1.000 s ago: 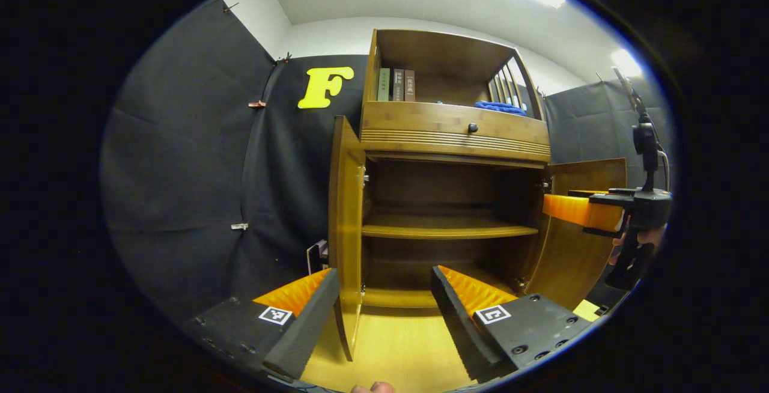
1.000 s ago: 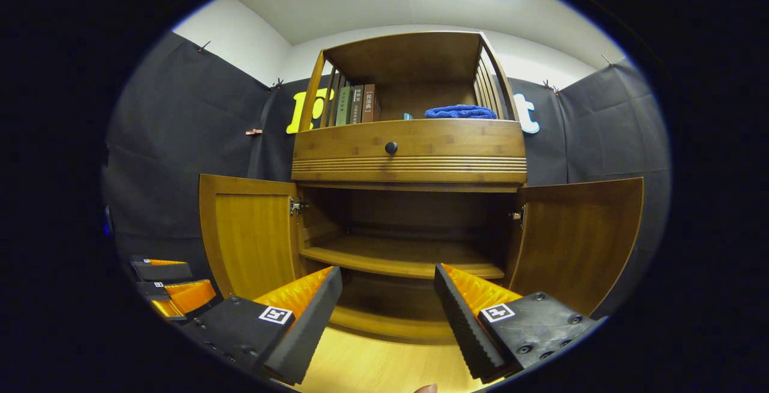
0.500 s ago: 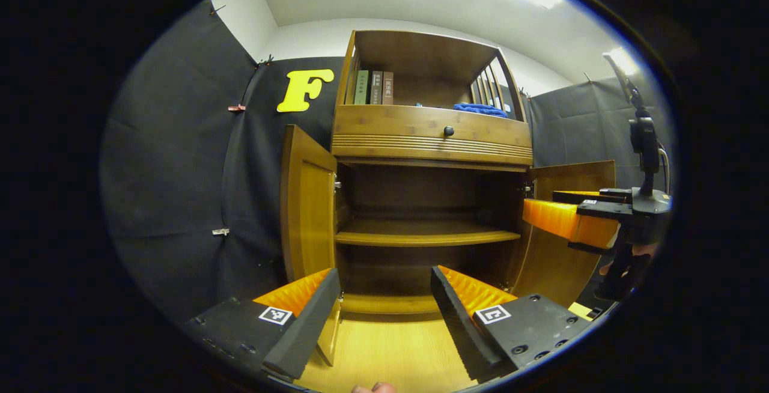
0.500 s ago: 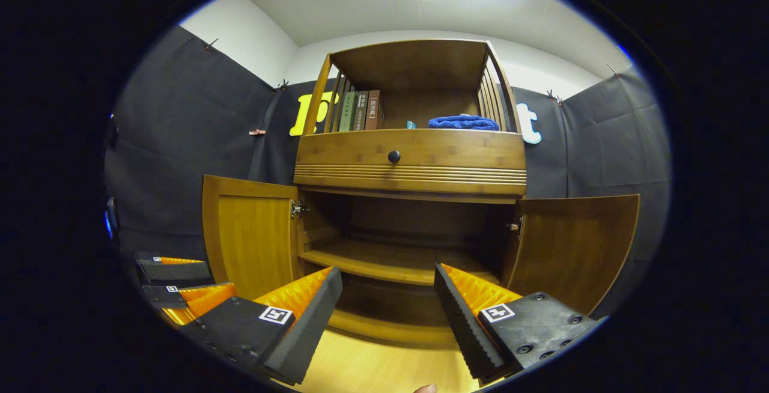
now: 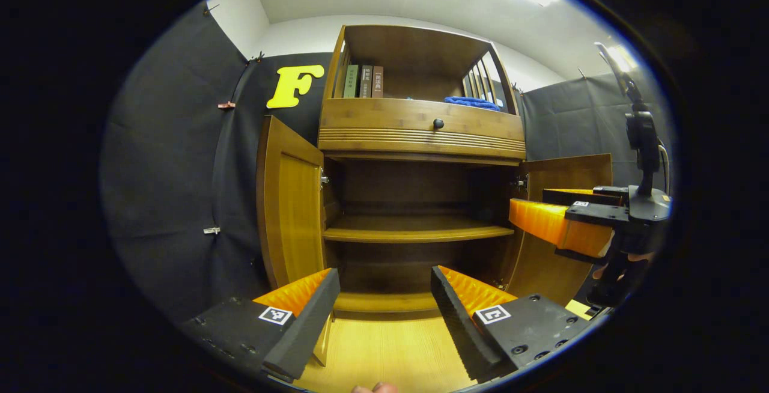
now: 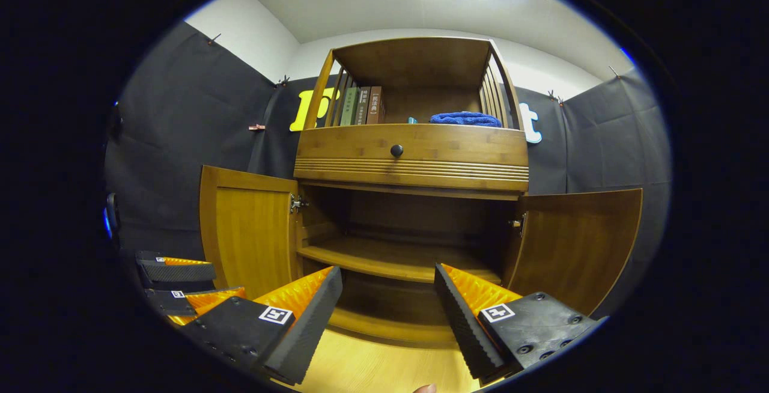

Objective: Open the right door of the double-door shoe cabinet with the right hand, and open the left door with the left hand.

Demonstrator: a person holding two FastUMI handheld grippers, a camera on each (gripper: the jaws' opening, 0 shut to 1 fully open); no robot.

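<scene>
Both doors of the shoe cabinet (image 6: 411,201) stand swung out — the left door (image 6: 249,231) and right door (image 6: 577,243) flank its open shelves. Over the last second the left door has swung wider in my left gripper view, so I judge the task essentially done. My left hand-held gripper (image 5: 384,315) and right hand-held gripper (image 6: 387,315) hang released before the cabinet, holding nothing. The right gripper view shows both door faces squarely — the left gripper view catches a hand (image 5: 625,261) holding the right tool.
</scene>
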